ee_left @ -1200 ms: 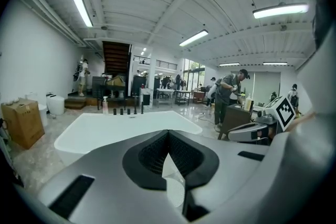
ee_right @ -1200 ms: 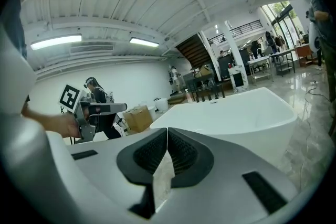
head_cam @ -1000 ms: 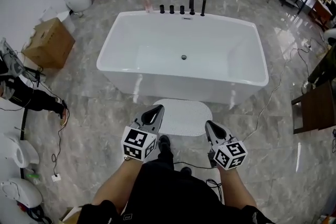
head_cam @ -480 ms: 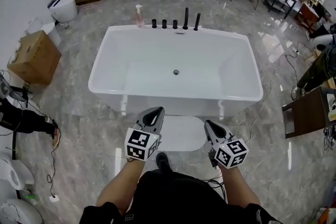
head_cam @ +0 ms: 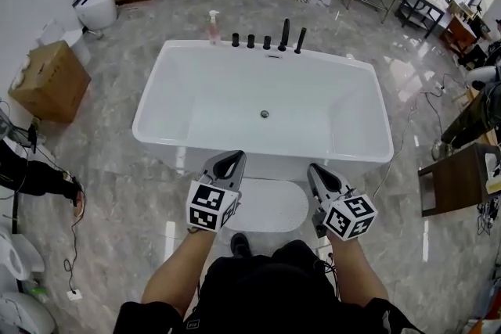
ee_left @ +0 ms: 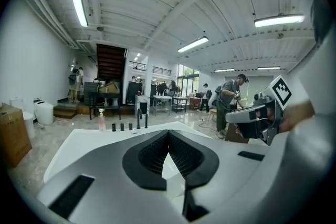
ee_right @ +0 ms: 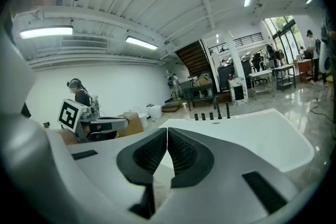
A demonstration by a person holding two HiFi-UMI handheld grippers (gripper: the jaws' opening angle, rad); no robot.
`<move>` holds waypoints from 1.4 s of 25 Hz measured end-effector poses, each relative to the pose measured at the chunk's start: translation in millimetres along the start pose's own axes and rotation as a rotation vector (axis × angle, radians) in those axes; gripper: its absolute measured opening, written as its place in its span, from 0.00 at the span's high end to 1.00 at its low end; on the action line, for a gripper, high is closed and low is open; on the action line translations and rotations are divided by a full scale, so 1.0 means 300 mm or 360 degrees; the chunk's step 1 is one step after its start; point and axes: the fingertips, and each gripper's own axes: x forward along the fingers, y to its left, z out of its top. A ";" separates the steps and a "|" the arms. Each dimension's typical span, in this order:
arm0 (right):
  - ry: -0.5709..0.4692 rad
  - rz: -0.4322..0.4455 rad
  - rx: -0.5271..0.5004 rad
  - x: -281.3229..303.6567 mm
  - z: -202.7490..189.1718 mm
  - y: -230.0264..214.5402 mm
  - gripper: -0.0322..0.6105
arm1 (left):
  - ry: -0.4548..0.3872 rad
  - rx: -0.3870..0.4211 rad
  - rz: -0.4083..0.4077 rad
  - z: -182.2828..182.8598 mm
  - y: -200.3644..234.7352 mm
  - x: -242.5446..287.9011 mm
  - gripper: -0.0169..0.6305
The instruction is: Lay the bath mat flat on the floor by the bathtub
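A white oval bath mat [head_cam: 270, 205] lies flat on the grey marble floor, right in front of the white bathtub [head_cam: 264, 103]. My left gripper [head_cam: 232, 158] is held above the mat's left end, shut and holding nothing. My right gripper [head_cam: 315, 168] hangs above the mat's right end, also shut and holding nothing. In the left gripper view the jaws [ee_left: 168, 132] meet, with the bathtub [ee_left: 100, 140] beyond them. In the right gripper view the jaws [ee_right: 167, 130] meet too, facing the bathtub [ee_right: 252, 136]. The person's legs hide the mat's near edge.
Black taps [head_cam: 283, 24] and a pink soap bottle [head_cam: 213, 26] stand on the tub's far rim. A cardboard box [head_cam: 48, 81] sits at the left, cables [head_cam: 74, 199] trail on the floor, a dark wooden stool [head_cam: 458, 180] stands at the right. Other people work further back.
Both grippers have stayed shut and side by side. The view has shifted closer to the tub, so the mat now sits lower between the grippers.
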 end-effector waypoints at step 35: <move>-0.0461 0.0121 -0.0286 -0.253 0.418 -0.327 0.93 | -0.0158 0.0167 0.0257 0.356 -0.241 0.191 0.95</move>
